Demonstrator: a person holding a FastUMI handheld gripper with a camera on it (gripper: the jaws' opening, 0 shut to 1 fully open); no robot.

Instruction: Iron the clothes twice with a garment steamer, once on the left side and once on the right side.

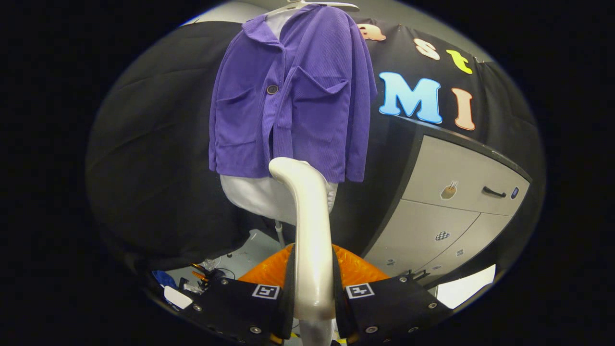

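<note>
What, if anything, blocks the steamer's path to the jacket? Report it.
Nothing visible does. The gripper is shut on the garment steamer, whose head rises just below the purple jacket on its mannequin. Whether the head touches the hem cannot be told.

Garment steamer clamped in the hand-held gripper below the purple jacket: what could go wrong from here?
1. The garment steamer is held low on its handle by the hand-held gripper; its head could twist or tilt once pressed on cloth.
2. The purple jacket hangs loosely on a hanger over a white form, so it may swing away or bunch.
</note>
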